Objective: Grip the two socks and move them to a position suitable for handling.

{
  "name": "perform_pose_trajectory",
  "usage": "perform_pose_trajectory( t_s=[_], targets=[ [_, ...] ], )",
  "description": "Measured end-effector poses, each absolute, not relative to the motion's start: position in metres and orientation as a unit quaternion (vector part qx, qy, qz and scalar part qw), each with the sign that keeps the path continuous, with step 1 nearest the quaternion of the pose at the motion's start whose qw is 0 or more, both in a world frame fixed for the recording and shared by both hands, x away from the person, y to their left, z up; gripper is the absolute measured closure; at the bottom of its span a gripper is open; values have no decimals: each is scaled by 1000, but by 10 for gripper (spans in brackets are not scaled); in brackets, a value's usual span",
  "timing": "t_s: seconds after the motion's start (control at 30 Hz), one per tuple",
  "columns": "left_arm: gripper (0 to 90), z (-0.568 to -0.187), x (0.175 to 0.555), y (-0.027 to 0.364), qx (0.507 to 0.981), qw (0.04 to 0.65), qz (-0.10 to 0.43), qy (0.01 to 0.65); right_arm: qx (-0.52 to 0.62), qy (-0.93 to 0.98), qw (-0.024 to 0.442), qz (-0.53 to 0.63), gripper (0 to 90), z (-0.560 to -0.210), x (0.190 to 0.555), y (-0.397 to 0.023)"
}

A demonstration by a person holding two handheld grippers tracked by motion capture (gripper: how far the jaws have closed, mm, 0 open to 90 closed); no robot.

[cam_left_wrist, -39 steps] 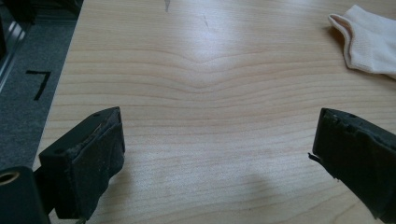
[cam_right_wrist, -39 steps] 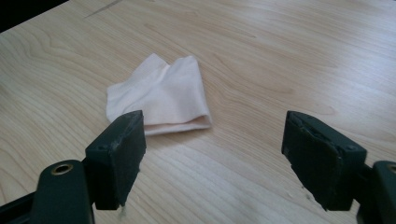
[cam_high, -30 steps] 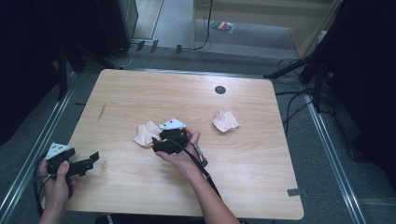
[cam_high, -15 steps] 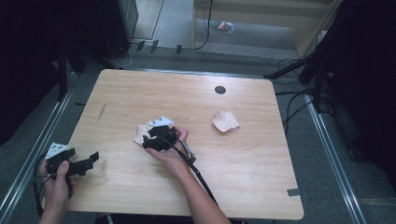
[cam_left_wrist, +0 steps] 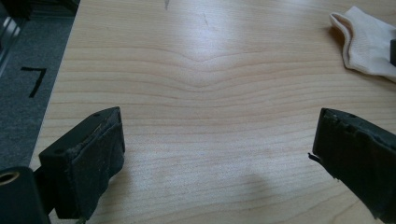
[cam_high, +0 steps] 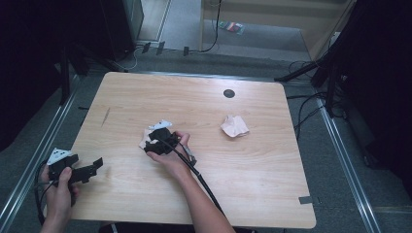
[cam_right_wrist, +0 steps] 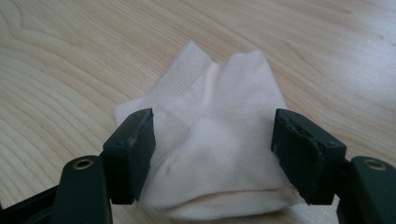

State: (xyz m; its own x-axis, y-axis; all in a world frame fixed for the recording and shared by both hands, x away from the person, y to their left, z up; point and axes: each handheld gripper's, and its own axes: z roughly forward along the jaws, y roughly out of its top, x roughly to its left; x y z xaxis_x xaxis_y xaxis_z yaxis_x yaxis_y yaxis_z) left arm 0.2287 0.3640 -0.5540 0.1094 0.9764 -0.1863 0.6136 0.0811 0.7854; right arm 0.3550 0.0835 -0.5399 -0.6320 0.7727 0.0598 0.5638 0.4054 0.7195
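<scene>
A pale pink sock point(cam_right_wrist: 212, 140) lies crumpled on the wooden table point(cam_high: 204, 107), near its middle. My right gripper point(cam_high: 153, 143) is right over it, and in the right gripper view point(cam_right_wrist: 212, 149) its jaws stand open on either side of the sock, which bulges between them. The sock's edge peeks out under that gripper in the high view point(cam_high: 144, 144) and at the top right of the left gripper view point(cam_left_wrist: 364, 42). A second crumpled sock point(cam_high: 234, 126) rests to the right. My left gripper point(cam_high: 99, 164) is open above bare wood at the table's front left point(cam_left_wrist: 215, 158).
A round black cable hole point(cam_high: 229, 93) sits near the table's far edge. The right gripper's cable point(cam_high: 204, 187) trails back along the forearm. Metal rails point(cam_high: 340, 145) run along the floor on both sides of the table.
The right gripper has moved left over the sock and come down around it. The left gripper has stayed put.
</scene>
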Motion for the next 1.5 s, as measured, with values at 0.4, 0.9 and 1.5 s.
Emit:
perform_pose_trajectory(
  t_s=[0.4,0.9,1.5],
  targets=[
    [26,-554,229,363,637,385,237,625,372,842,163,355,794,-543,349,84],
    [26,-554,229,363,639,383,237,624,401,813,165,389,823,-498,326,43],
    [26,-554,229,363,638,383,237,624,421,789,187,406,822,-477,270,-24]
  ],
)
